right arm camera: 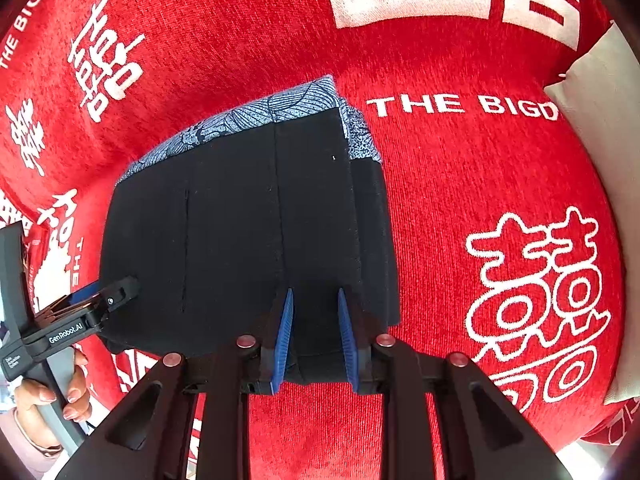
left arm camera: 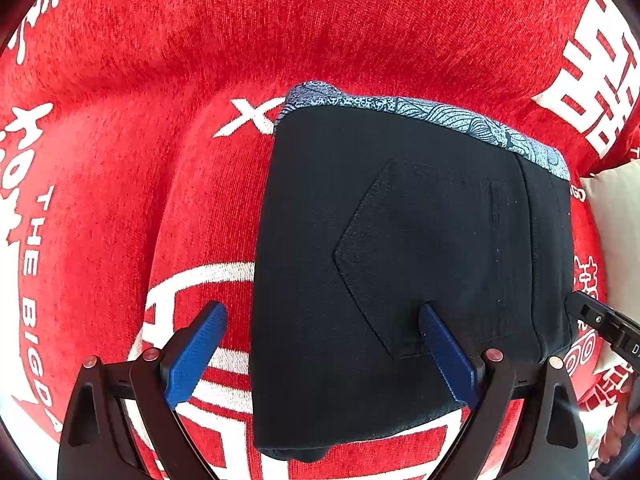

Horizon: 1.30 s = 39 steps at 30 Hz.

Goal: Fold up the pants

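Note:
The black pants (left arm camera: 400,240) lie folded into a compact block on a red blanket (left arm camera: 160,80), with a blue-and-white patterned waistband lining (left arm camera: 440,116) showing along the far edge. My left gripper (left arm camera: 322,316) hangs over the near left part of the block, open wide: one blue pad is above the blanket, the other above the back pocket, and neither presses on anything. In the right wrist view the pants (right arm camera: 240,220) fill the middle. My right gripper (right arm camera: 315,300) stands at their near right edge, jaws narrow, with a thick fold of black cloth pinched between the pads.
The red blanket (right arm camera: 460,180) with white lettering covers the whole surface and lies in soft ridges. A white pillow (right arm camera: 600,100) sits at the far right. A person's hand (right arm camera: 72,392) holds the left tool at the lower left of the right wrist view.

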Available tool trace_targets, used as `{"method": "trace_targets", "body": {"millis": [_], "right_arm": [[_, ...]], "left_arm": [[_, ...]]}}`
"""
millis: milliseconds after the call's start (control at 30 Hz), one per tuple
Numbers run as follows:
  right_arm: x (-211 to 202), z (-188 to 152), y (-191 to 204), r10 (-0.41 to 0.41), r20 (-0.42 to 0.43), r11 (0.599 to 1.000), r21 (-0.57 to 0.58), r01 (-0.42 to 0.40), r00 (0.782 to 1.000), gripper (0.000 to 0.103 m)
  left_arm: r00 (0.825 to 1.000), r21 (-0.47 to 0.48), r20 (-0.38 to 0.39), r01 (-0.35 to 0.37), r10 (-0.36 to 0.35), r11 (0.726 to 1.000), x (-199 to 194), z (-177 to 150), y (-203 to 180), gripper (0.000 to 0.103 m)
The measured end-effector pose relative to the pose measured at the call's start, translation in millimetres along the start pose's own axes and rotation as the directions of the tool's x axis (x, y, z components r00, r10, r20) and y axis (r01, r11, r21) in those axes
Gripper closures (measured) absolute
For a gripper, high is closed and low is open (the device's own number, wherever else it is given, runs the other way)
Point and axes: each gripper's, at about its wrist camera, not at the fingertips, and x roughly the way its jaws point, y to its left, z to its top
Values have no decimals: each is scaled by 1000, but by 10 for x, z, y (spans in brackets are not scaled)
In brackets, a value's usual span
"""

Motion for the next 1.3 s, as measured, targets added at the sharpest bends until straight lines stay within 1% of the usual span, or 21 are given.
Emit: {"method": "trace_targets", "body": {"millis": [67, 167, 233, 333, 500, 600, 667, 833, 967, 1033, 1100, 1233, 1267, 1300], "right_arm": [[-1, -4, -7, 2, 1, 1000, 1, -2, 1000, 75], [-32, -12, 0, 12, -5, 1000, 0, -12, 1000, 64], [-70, -17, 13, 12, -8, 1000, -9, -12, 1000, 51], [-131, -11, -7, 19, -2, 1000, -10, -19, 1000, 46], [-151, 6, -151, 41, -10, 999, 28, -40, 999, 45], [-129, -1, -214, 37, -20, 998, 43, -37, 999, 44], [-117, -11, -237, 35, -26, 998, 47, -34, 999, 43], [-128, 21, -314, 25, -14, 998, 60, -24, 1000, 42], [-142, 128, -443, 12, 10, 995, 103, -13, 1000, 42], [-112, 176, -490, 9, 11, 994, 112, -10, 1000, 42], [-10, 190, -491, -6, -14, 996, 88, 7, 1000, 42], [11, 185, -434, -41, 7, 999, 24, 41, 999, 38], [-3, 193, -445, -29, 6, 999, 22, 29, 1000, 38], [-25, 202, -485, 4, 4, 999, 33, -5, 1000, 38]], "left_arm": [[1000, 12, -1, -21, 21, 1000, 2, 4, -24, 1], [999, 22, 0, -32, 32, 999, -29, 11, -41, 1], [999, 31, 2, -33, 33, 999, -66, 19, -43, 1], [1000, 43, 4, -17, 17, 999, -125, 43, -13, 1], [1000, 45, -22, 22, -21, 999, -144, 68, 65, 1], [999, 57, -32, 21, -19, 998, -136, 65, 54, 1], [999, 55, -28, 26, -25, 998, -150, 73, 41, 1], [997, 31, 3, 79, -79, 996, -210, 225, 60, 1], [999, 58, 26, 28, -29, 998, -174, 341, 123, 1], [1000, 57, 3, -9, 9, 998, -53, 341, 193, 1], [1000, 53, 2, 8, -8, 999, 21, 317, 235, 1], [1000, 76, 14, -3, 2, 997, 13, 329, 209, 0], [1000, 79, 11, 5, -6, 997, -9, 340, 212, 0], [1000, 82, 9, 16, -16, 997, -39, 348, 216, 0]]}}
